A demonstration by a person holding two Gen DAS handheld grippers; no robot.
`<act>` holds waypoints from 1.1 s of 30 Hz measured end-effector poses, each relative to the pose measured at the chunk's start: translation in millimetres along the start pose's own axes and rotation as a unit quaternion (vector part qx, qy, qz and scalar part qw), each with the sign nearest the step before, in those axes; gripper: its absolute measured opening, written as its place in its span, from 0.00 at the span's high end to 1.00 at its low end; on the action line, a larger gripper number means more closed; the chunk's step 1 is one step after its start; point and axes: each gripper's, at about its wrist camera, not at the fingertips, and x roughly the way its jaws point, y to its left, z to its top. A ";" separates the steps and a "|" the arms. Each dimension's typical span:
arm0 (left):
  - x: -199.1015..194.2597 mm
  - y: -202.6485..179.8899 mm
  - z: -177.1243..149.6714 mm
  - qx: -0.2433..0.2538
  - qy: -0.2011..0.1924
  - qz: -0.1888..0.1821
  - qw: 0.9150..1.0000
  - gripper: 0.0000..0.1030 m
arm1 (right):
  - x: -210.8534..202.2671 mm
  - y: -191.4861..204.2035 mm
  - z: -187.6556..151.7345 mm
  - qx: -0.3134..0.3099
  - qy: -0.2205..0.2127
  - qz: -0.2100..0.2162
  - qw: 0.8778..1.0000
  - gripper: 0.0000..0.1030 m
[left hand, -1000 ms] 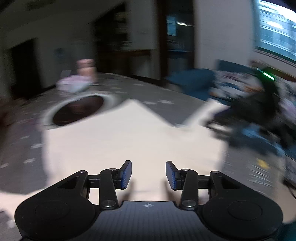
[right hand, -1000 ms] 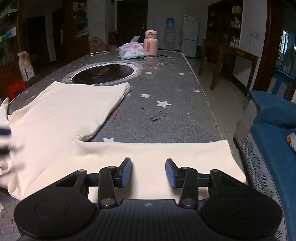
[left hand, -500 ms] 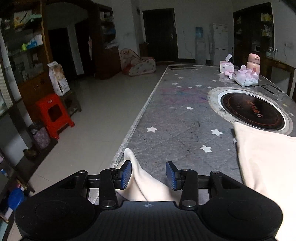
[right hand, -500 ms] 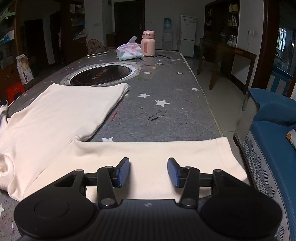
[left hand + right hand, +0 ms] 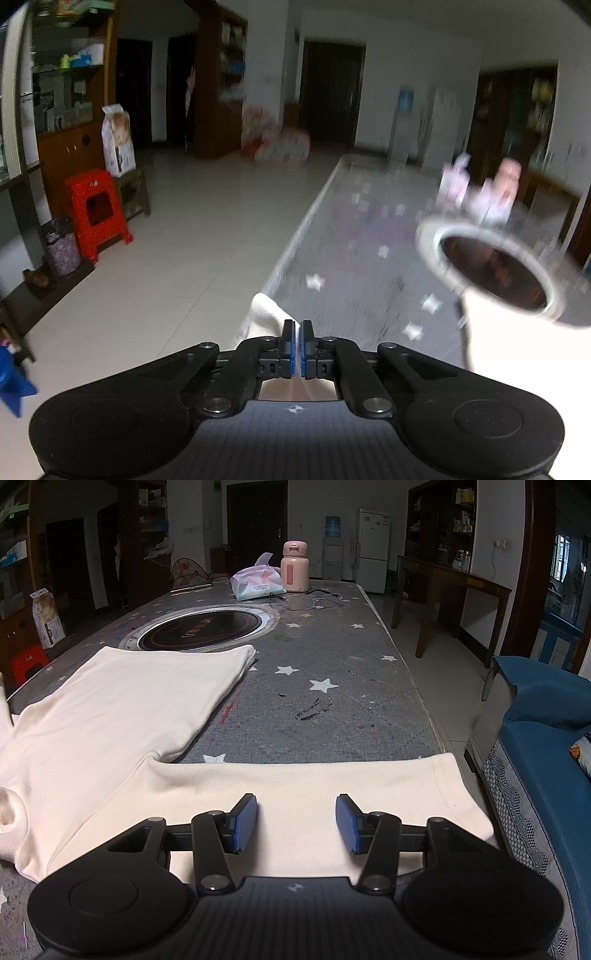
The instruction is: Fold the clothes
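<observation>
Ahead of the black, blue-padded jaws lay a cream shirt (image 5: 122,716) on a grey tabletop (image 5: 332,686) patterned with white stars.

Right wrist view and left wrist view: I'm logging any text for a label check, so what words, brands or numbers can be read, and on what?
No text can be read for certain.
Induction cooktop: a ring of reddish characters, too small to read.
Tissue pack: print too small.
Paper bag by the cabinet: print unreadable.
White carton in the left wrist view: print unreadable.
</observation>
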 end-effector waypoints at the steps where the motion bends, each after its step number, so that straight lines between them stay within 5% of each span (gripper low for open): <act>1: -5.2 4.9 -3.7 0.001 0.001 0.002 1.000 0.98 | 0.0 0.0 0.1 0.000 0.000 0.000 1.000 0.53; 5: -17.1 21.4 -22.8 0.025 0.018 0.022 0.999 0.97 | 0.7 0.5 -0.1 -0.001 -0.002 0.000 1.000 0.52; 8: -5.9 29.3 -37.4 0.051 0.054 0.070 0.995 0.94 | 1.4 1.3 0.3 -0.002 -0.002 0.001 1.000 0.51; 11: -0.1 38.2 -39.3 0.035 0.068 0.092 0.993 0.94 | 1.2 0.7 1.0 -0.003 -0.001 0.002 1.000 0.51; 20: 0.9 -7.7 -36.5 0.102 0.056 0.013 0.993 0.93 | -9.4 18.7 4.0 -0.031 -0.010 0.012 0.999 0.52; 24: 23.3 -20.0 -37.6 0.119 0.076 0.008 0.990 0.93 | -24.3 48.4 12.6 -0.073 -0.016 0.065 0.995 0.52; 28: 34.8 -23.6 -41.1 0.136 0.095 0.006 0.986 0.92 | -30.2 99.3 19.7 -0.146 -0.007 0.156 0.977 0.51; 33: 36.7 -19.2 -39.3 0.141 0.091 0.011 0.986 0.86 | -31.5 168.6 22.7 -0.237 0.007 0.253 0.938 0.51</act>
